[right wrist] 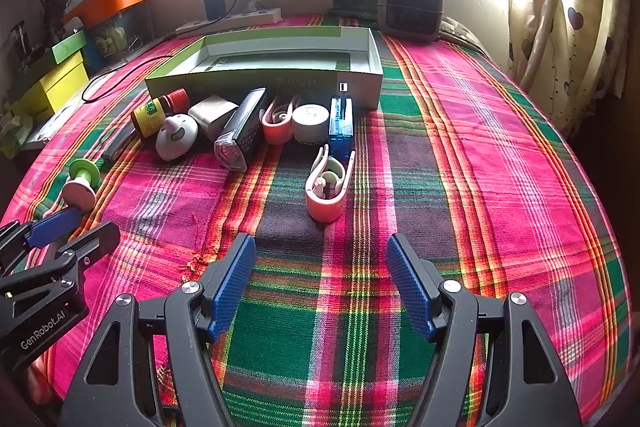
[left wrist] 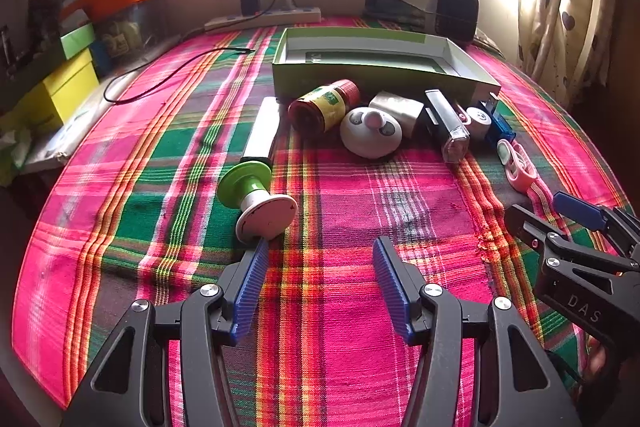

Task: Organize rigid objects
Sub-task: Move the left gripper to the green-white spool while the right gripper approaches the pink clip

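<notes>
Both claws, left (left wrist: 320, 287) and right (right wrist: 320, 283), hover spread and empty over the plaid bed (right wrist: 480, 187). The clutter, from jar (left wrist: 320, 107) to pink clip (right wrist: 326, 187), lies beside the open box (right wrist: 260, 83) near the bed's far edge.

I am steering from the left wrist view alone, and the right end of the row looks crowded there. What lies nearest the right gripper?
Observer: A pink clip lies straight ahead of the right gripper, apart from the row. The jaws are open with nothing between them.
Operator: Is that the only pink clip?
Observer: No. A second pink clip lies in the row, between the flashlight and the white round case.
Operator: And the blue piece?
Observer: The blue gadget ends the row on the right, with its plug end pointing at the green box.
</notes>
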`<state>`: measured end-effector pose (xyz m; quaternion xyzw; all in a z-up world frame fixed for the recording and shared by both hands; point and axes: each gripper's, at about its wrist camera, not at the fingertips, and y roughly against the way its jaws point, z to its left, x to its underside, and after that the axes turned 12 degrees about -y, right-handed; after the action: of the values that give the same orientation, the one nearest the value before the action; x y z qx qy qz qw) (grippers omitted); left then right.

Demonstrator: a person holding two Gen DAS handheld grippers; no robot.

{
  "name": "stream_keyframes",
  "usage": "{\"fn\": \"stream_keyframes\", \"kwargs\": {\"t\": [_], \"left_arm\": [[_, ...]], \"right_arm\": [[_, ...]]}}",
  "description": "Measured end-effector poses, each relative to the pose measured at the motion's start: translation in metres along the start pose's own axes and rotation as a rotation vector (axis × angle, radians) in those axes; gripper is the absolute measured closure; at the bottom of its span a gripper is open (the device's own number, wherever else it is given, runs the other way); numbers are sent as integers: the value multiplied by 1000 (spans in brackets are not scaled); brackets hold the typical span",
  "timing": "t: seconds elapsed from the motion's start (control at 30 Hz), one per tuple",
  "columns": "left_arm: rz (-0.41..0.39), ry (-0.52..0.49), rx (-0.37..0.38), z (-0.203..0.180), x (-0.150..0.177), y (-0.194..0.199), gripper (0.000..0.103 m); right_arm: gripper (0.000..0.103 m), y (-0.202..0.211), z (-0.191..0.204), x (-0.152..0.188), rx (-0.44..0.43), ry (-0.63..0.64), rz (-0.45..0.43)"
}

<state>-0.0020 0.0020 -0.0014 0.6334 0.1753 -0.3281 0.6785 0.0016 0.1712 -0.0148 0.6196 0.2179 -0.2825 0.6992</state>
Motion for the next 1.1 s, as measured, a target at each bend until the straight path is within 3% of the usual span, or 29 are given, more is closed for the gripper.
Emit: {"fn": "stream_keyframes", "kwargs": {"t": [0.57,1.1], "left_arm": [[0,73,26,31,4,2,49],[21,124,28,63,-14,-17,49]], "right_arm": [[34,-11,4,-17,-5,6,43],[34,-28,0,-37,6,17,77]]}}
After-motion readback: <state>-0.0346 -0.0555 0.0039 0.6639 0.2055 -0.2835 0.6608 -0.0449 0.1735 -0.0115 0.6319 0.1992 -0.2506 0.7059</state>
